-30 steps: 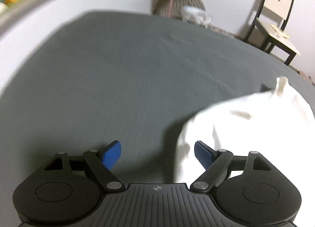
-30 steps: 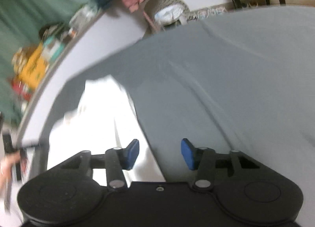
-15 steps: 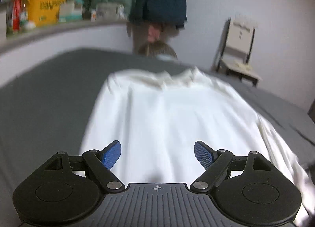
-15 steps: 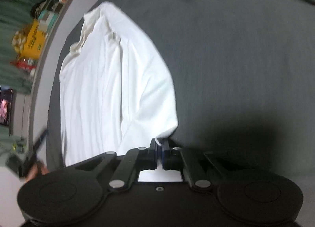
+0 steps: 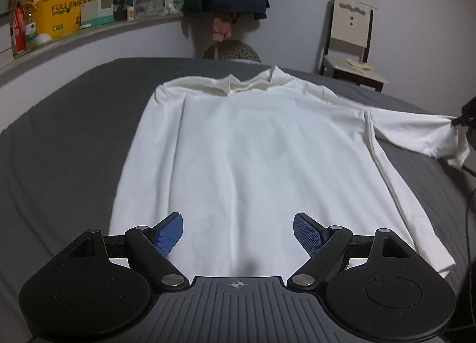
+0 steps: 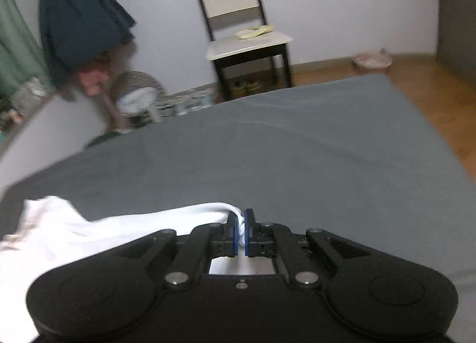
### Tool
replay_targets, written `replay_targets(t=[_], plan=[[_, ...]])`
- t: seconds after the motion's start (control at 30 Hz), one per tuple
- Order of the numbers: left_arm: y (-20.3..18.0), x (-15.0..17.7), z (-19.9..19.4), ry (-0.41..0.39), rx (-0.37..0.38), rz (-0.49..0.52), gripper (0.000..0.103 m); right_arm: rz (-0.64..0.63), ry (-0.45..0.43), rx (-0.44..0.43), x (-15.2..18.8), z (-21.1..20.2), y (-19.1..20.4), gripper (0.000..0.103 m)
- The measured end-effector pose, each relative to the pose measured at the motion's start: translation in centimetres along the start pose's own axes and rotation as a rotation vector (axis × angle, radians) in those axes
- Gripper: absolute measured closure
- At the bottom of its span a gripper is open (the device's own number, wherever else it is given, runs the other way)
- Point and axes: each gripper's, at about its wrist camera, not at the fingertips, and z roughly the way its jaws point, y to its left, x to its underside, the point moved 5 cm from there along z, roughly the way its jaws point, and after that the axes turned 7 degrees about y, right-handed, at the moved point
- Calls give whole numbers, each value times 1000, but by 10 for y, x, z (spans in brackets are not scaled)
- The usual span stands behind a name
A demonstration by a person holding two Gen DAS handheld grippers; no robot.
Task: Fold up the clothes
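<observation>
The white shirt (image 5: 253, 146) lies spread flat across the grey bed (image 5: 74, 134), filling the middle of the left wrist view, collar (image 5: 250, 82) at the top centre and hem running down to the bottom of the frame. Its left side in the picture looks folded in along the body. On the right side one sleeve (image 5: 416, 131) stretches out toward the right edge of the frame, lifted a little off the sheet at its end, where a dark tool shape sits at the edge.

The left gripper (image 5: 238, 231) hangs over the hem at the bottom centre, blue pads well apart, nothing between them but the shirt lying below.

Over in the right wrist view, the right gripper (image 6: 242, 231) is clamped tight at the lower centre, and a pinch of white cloth shows between its blue pads. From there the sleeve (image 6: 178, 215) trails off to the left and widens into bunched fabric at the lower left of the frame. This view is somewhat blurred.

Beyond the bed, a pale chair (image 6: 241, 18) stands against the wall at upper centre, a dark jacket (image 6: 77, 15) hangs upper left. In the left view a shelf (image 5: 89, 30) runs along the upper left, with a yellow box (image 5: 59, 18) on it.
</observation>
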Motion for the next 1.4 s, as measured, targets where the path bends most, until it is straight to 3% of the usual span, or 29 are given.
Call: replay_targets(t=[0.07,0.13,0.2,0.27,0.43,0.6,0.67,0.77,0.8,0.83,0.93,1.03,1.13,1.4], plan=[[-4,6,4,25,-6,-3,20,-9,17,49,1,16,4,99],[-6,11,8,46,-9,-4,20,-6,29,30,3,22,-12,98],[-8,16,10,60,-5,-2,20,36,31,-14,1,26,-17,91],[-9,20,12,71,0,2,20,95,-6,-47,1,21,-31,72],[-9,22,16,81,11,-17,20,233,42,-105,32,17,-83,71],[-14,23,19,96,10,-32,20,464,86,-312,62,33,-102,71],[-16,21,21,102,5,-39,20,534,91,-340,65,46,-96,71],[-18,19,21,101,5,-43,20,602,46,-308,63,63,-84,75],[-19,19,21,104,2,-42,20,609,29,-281,61,67,-81,81],[-19,18,21,106,0,-41,20,602,26,-250,59,69,-80,100],[-19,18,19,108,-6,-41,20,572,-4,-182,51,61,-82,100],[-15,15,15,97,-16,-39,20,575,-166,-105,26,25,-108,100],[-12,14,12,95,-17,-32,20,584,-238,-58,4,4,-143,100],[-12,12,13,104,-7,-52,20,497,-109,-3,-1,39,-151,96]])
